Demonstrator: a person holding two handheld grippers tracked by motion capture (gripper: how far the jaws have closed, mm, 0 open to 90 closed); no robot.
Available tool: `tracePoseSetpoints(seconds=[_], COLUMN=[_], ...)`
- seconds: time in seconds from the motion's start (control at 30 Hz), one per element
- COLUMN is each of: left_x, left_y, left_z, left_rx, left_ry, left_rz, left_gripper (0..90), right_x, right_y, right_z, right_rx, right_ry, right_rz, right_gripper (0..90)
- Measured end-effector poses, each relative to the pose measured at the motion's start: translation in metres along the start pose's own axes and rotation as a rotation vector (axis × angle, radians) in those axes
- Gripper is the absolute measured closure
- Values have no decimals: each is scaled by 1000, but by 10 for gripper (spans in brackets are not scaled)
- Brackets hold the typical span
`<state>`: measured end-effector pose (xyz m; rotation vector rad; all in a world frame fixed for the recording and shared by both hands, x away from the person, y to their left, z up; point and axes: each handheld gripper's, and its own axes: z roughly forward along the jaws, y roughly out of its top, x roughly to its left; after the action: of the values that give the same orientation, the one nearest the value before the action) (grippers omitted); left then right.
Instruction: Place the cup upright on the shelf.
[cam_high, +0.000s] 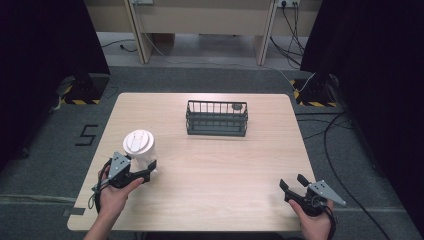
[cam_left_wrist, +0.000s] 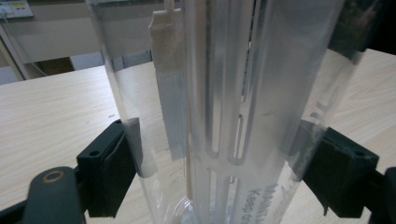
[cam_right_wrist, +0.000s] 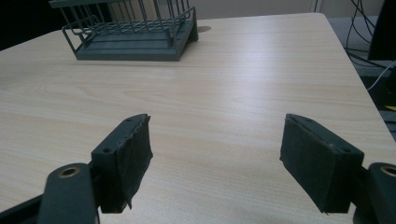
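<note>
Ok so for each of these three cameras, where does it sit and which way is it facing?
High view: above the person's side, looking forward and down on the table; both forearms and tongs show.
Left gripper view: on the left tongs, looking along black jaws closed on a clear cup.
Right gripper view: on the right tongs, jaws apart, facing across bare tabletop toward the wire basket.
Shared: high view and right gripper view both show the basket.
</note>
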<state>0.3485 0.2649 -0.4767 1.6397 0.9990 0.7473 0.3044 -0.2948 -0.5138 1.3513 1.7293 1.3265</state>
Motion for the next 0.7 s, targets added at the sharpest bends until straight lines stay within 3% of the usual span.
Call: tracePoseSetpoints(seconds=[0.7], left_x=[-8], left_y=[19], left_z=[18], left_rx=[-12], left_ry=[-25], left_rz=[9], left_gripper=[178], right_x=[0], right_y=[0], right_z=[0], right_rx=[3], right_ry=[6], right_rz=[1], right_gripper=[258])
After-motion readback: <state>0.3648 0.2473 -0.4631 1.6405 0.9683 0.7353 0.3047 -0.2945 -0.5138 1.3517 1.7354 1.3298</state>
